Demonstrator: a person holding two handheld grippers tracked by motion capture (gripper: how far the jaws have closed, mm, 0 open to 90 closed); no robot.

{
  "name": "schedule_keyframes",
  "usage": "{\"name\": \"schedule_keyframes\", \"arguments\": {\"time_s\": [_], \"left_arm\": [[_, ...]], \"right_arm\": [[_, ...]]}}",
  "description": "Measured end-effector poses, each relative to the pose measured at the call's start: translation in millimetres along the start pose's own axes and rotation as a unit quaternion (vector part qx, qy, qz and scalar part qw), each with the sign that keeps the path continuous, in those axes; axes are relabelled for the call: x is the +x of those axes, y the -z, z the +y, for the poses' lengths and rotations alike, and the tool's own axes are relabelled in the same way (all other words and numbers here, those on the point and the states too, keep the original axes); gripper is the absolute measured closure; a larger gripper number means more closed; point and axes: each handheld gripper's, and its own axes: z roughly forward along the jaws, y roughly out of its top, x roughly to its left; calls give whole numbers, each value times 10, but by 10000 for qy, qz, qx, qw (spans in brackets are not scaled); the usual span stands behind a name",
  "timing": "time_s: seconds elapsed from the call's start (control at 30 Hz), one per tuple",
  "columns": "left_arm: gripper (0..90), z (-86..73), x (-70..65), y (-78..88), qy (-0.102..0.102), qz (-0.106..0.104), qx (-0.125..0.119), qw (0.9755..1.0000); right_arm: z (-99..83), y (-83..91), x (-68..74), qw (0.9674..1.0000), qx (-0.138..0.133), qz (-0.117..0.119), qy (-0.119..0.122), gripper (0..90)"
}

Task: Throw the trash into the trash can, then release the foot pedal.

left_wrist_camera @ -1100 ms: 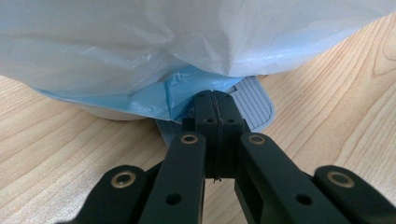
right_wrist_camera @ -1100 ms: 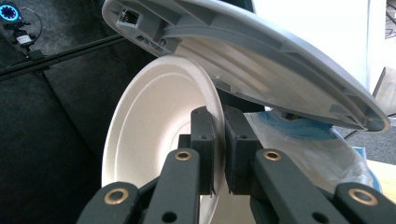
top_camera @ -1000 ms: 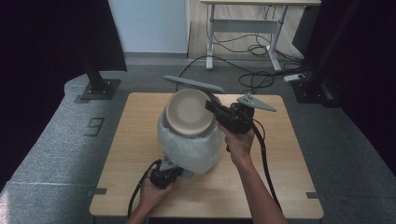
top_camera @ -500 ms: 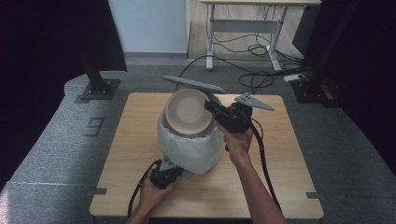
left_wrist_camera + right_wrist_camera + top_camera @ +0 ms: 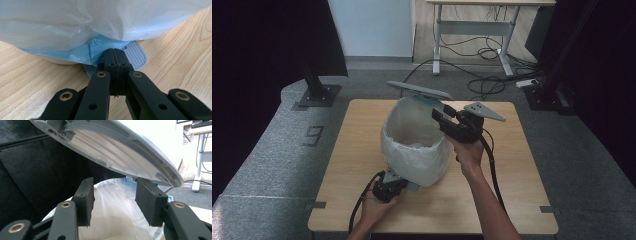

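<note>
The pedal bin [image 5: 414, 150] is standing near the middle of the desk [image 5: 512, 200], wrapped in a white liner bag [image 5: 412, 131] with a blue bag [image 5: 85, 51] peeking out beneath it in the left gripper view. Its lid [image 5: 418, 90] is tilting up at the far side, wide open, leaving the mouth of the bin exposed.

Down at the near foot of the bin, the left tongs [image 5: 398, 179] are lying low on the desk, jaws pressed fully together, their tip bearing on the ribbed grey pedal [image 5: 136, 53] that is poking out from under the bags.

Up at the rim, on the right side, the right tongs [image 5: 439, 116] are hovering level with the bin's mouth, and their jaws have just been opening. They are standing apart now with nothing between them; in the right gripper view the lid's ribbed underside [image 5: 120, 152] is hanging just above the pads [image 5: 86, 200], the liner showing through the gap.
</note>
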Motion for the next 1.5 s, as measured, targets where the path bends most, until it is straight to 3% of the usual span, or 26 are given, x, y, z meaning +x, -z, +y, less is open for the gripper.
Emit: {"name": "schedule_keyframes", "arguments": {"time_s": [0.17,0.4,0.53,0.9,0.93,1.1,1.27,1.5], "left_arm": [[900,7,-3,0,20,9,20,10000],[895,0,38,0,231,-142,-11,9996],[887,0,34,1,224,-148,-13,9996],[787,15,20,35,249,-255,-109,9993],[771,19,14,48,222,-168,-141,9995],[742,27,24,107,286,-231,-359,9987],[636,17,30,144,333,-86,-331,9989],[528,1,1,191,201,-27,-261,9995]], "right_arm": [[-58,96,-64,10000,26,-14,-14,425],[-143,240,-200,10000,63,-24,-41,413],[-189,297,-236,10000,71,43,18,413],[-268,455,-274,9997,137,10,217,413],[-273,463,-279,9997,135,10,213,413],[-329,512,-323,9997,188,27,176,413],[-416,569,-373,9995,253,92,169,413],[-592,659,-440,9986,418,118,299,412]]}}
